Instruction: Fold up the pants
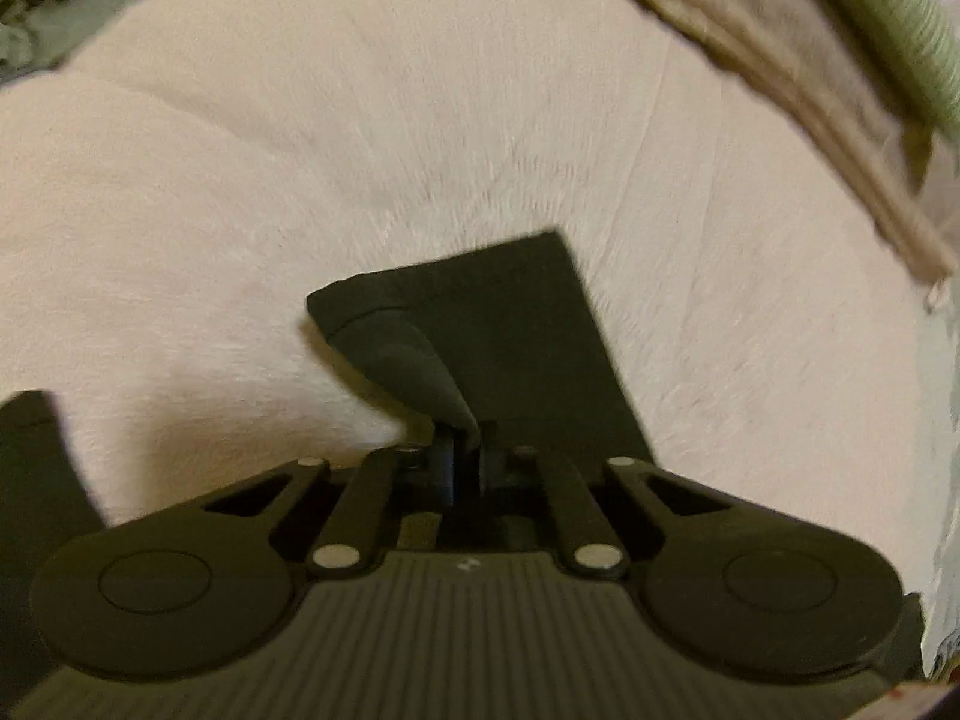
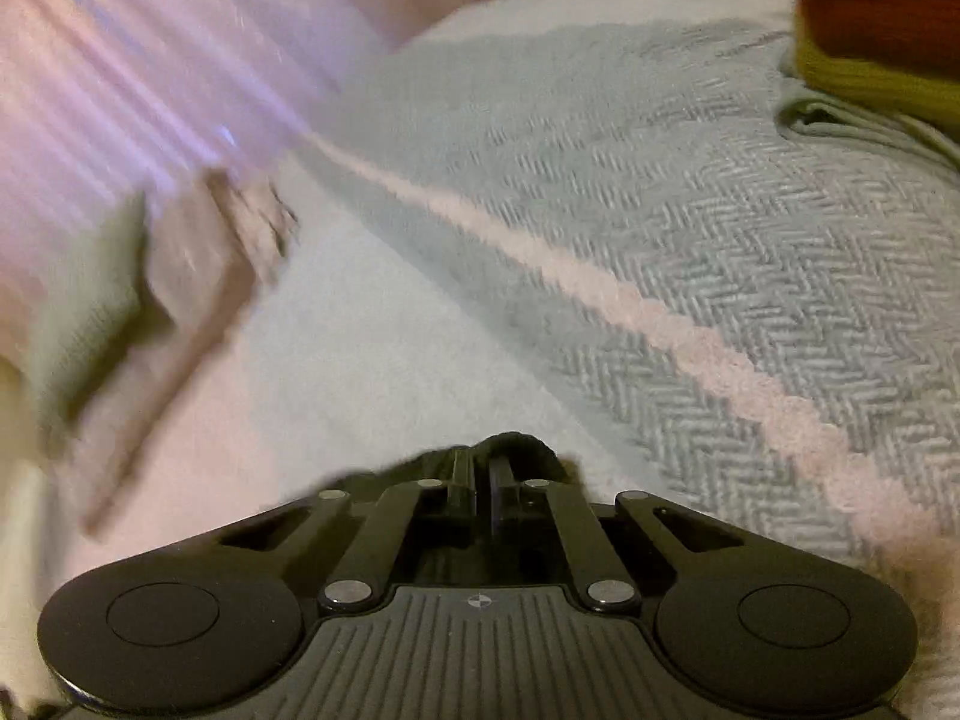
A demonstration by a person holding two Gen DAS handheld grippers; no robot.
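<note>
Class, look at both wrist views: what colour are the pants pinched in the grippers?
Black, or very dark. The pants show best in the left wrist view, spread on pale bedding.

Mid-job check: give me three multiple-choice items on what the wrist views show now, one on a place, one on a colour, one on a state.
1. Where do the pants lie in the left wrist view?
A. On a pale bed cover
B. On a wooden floor
C. In a basket

2. What colour are the pants?
A. Red
B. Dark, near black
C. White

3. How does the left hand-held gripper stand?
A. Wide open above the cloth
B. Shut on nothing
C. Shut on a fold of the pants

Answers:
1 A: the pale bed cover spreads all around the dark cloth.
2 B: the cloth reads near black against the pale cover.
3 C: a raised fold of cloth runs in between the closed fingers.
</note>
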